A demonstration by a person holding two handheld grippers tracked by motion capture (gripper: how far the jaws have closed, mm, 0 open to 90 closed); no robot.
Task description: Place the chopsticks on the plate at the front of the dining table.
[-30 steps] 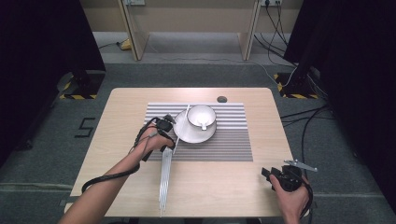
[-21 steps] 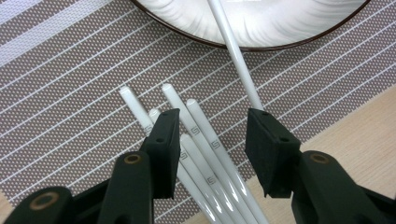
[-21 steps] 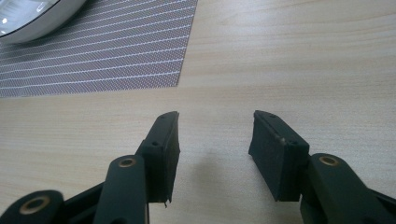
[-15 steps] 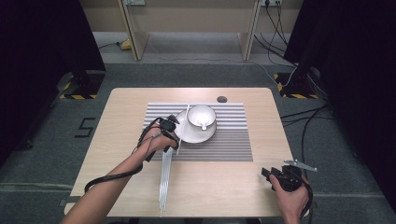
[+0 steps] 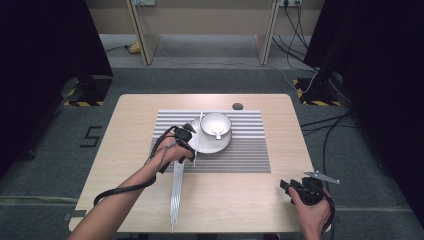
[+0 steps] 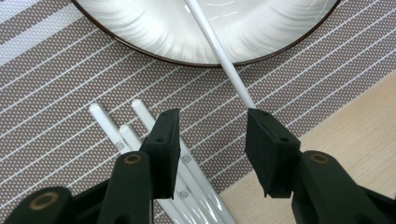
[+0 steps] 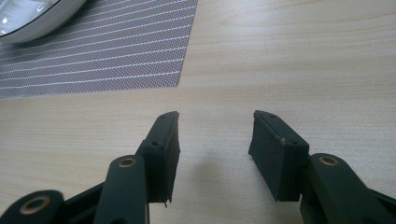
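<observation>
**Left jaws wide over one white chopstick**

Pale wood table (image 5: 130,125) carries a striped mat (image 5: 250,145). From above I see my left gripper (image 5: 191,141) beside the plate (image 5: 202,146), right gripper (image 5: 286,186) at the near right. Left gripper view: jaws wide, gripping nothing; a chopstick (image 6: 219,49) slants from the plate to the right pad (image 6: 266,140), more chopsticks (image 6: 121,128) lying left. Right gripper view: jaws wide over bare wood
</observation>
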